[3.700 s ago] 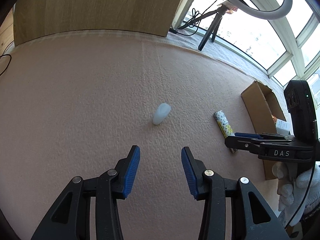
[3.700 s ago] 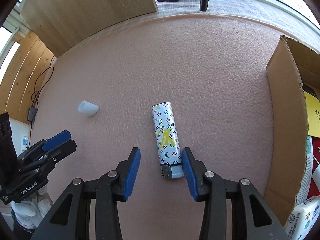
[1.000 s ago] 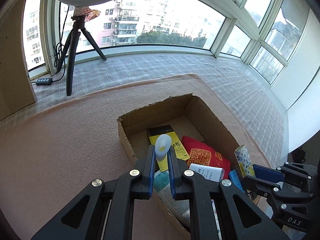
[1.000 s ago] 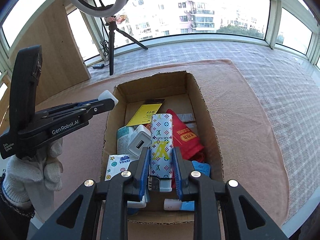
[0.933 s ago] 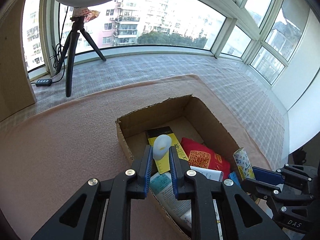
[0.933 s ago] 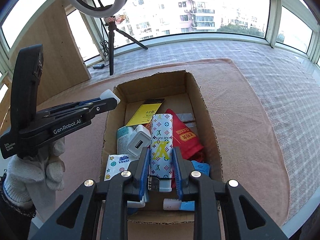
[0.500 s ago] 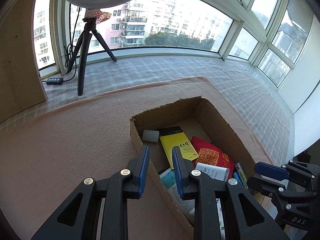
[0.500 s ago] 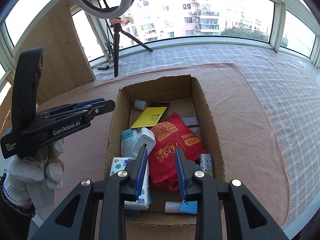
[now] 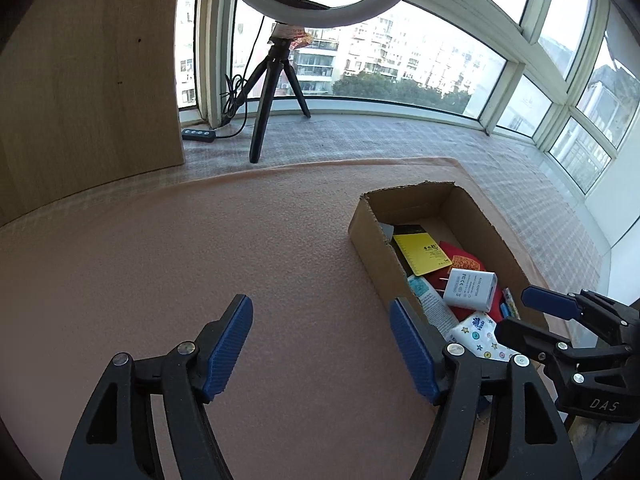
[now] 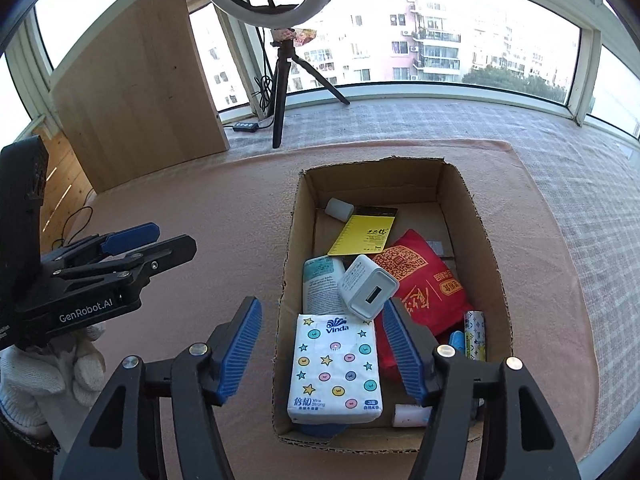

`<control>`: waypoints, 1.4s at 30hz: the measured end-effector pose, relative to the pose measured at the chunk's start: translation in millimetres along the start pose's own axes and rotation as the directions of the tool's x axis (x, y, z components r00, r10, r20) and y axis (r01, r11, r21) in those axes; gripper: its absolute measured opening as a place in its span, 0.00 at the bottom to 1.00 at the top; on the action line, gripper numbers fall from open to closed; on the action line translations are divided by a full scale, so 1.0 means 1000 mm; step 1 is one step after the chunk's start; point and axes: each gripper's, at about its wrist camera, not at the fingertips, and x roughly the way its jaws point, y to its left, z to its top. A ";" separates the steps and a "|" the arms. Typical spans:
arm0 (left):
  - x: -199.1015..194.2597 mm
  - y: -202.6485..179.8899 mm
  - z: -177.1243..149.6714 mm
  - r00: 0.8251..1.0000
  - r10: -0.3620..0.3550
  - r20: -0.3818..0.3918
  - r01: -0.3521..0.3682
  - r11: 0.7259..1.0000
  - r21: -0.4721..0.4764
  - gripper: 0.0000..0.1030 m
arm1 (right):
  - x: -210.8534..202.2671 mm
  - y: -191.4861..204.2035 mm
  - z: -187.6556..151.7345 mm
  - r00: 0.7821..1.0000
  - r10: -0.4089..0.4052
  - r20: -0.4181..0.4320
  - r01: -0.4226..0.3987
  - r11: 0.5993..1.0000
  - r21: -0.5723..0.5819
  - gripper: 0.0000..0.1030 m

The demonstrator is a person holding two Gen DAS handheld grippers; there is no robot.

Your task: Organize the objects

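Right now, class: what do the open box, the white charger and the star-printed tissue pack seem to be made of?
Box: brown corrugated cardboard, matt; its torn rim shows fluting.
White charger: probably hard plastic, smooth with a slight sheen, moulded edges and a port.
Tissue pack: looks like thin glossy plastic film over soft paper, going by its printed, slightly wrinkled wrap.

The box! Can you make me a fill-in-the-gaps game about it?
1. The cardboard box sits on a ____ mat.
2. The star-printed tissue pack lies ____ the box.
3. The jaws of both grippers are ____.
4. The paper card in the box is ____.

Missing words: pink; inside; open; yellow
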 end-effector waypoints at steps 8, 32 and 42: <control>-0.045 0.058 -0.030 0.997 0.071 -0.001 -0.071 0.994 -0.086 0.94 | 0.001 0.053 -0.006 1.000 0.016 0.000 -0.016 1.000 -0.014 0.64; -0.149 0.154 -0.104 0.978 0.207 0.012 -0.200 0.959 -0.200 0.95 | -0.010 0.175 -0.042 0.998 -0.036 0.049 0.039 0.997 -0.067 0.65; -0.152 0.143 -0.107 0.979 0.203 0.010 -0.199 0.965 -0.172 0.95 | -0.016 0.178 -0.043 0.997 -0.051 0.067 0.055 0.996 -0.070 0.65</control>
